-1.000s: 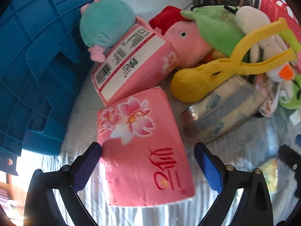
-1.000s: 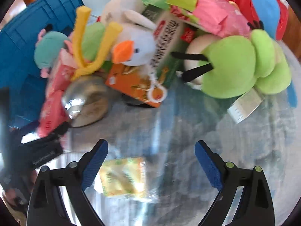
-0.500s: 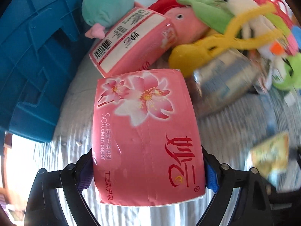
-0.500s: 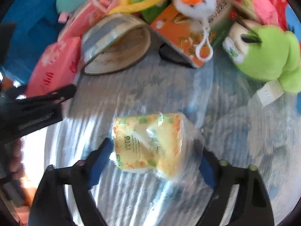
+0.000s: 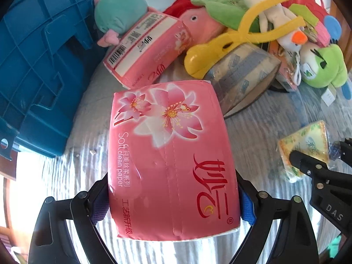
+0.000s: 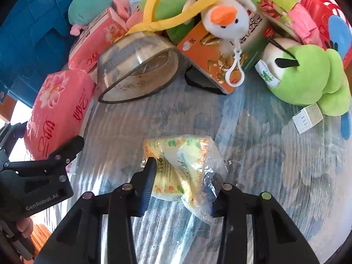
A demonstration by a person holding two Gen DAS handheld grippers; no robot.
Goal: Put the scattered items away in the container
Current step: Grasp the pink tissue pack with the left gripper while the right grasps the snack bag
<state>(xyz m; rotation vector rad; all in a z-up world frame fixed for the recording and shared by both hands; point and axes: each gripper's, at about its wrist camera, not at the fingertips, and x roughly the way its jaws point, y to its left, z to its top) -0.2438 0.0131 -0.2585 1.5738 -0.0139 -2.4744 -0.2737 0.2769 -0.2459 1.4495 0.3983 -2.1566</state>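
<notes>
Jaws of the left gripper (image 5: 173, 204) stand wide and press on both sides of a pink tissue pack (image 5: 171, 160) printed with lilies and "Soft clean paper"; its blue pads meet the pack's flanks near the lower end. On the right gripper (image 6: 182, 189) the jaws have just been closing and now pinch a small yellow tissue packet (image 6: 176, 169) in crinkled clear wrap, the left pad pushed into its side and the right finger buried in the loose plastic. Both packs lie on a pale striped cloth (image 6: 275, 165). In the left wrist view the yellow packet sits at the right edge with the other gripper's black fingers on it.

At the cloth's upper left lies the blue plastic crate (image 5: 37, 61), the container; only its ribbed wall shows. Against it rests a teal plush (image 5: 120, 11), and just below that a second pink tissue pack (image 5: 145, 48) with a barcode label. A wide roll of clear packing tape (image 6: 136, 66) lies beside the held pink pack. Over it lies a yellow scissor-handled clamp toy (image 5: 237, 41). Farther right are a white duck plush (image 6: 226, 15) with an orange bill, an orange and green carton (image 6: 222, 59) beneath it, and a green plush (image 6: 308, 77) with a white tag.
</notes>
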